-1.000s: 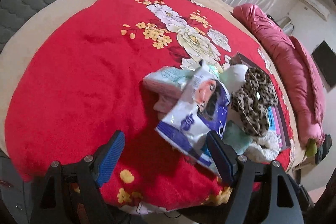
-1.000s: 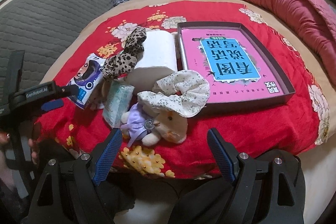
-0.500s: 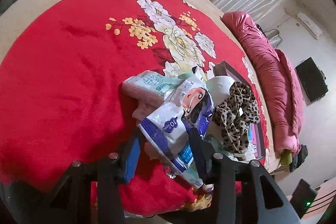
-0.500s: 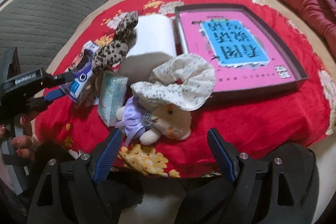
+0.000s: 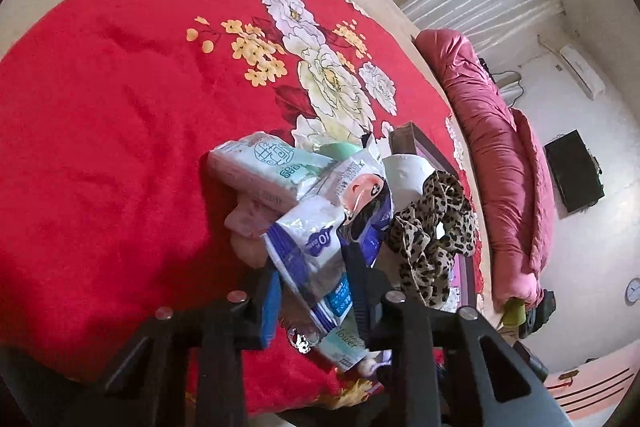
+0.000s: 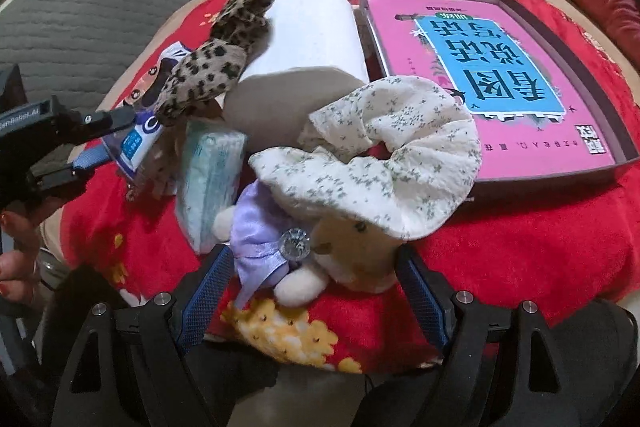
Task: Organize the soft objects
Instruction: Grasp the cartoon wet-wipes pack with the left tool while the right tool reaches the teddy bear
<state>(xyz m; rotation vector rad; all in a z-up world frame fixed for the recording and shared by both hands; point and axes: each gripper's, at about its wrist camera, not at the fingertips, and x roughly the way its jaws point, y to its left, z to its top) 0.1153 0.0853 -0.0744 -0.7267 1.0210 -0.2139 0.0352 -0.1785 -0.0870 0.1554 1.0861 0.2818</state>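
A white and blue mask pack (image 5: 316, 239) lies on a heap of soft things on the red blanket (image 5: 120, 147). My left gripper (image 5: 314, 267) is closing, and its pads press the pack's near end from both sides; the right wrist view shows it (image 6: 116, 135) clamped on the pack (image 6: 138, 143). My right gripper (image 6: 314, 259) is open, straddling a cream plush toy (image 6: 352, 247) with a purple bow, apart from it. A floral scrunchie (image 6: 380, 163) drapes over the toy. A leopard scrunchie (image 6: 224, 59), a toilet roll (image 6: 304, 55) and a green tissue pack (image 6: 208, 179) lie close by.
A dark shallow box (image 6: 560, 171) holding a pink book sits right of the heap. Another tissue pack (image 5: 264, 167) lies behind the mask pack. A rolled pink quilt (image 5: 500, 147) runs along the bed's far side. A person's hand (image 6: 16, 227) shows at the left edge.
My left gripper has gone from wide open to closed around the mask pack while edging forward. My right gripper has dropped closer to the plush toy, still open.
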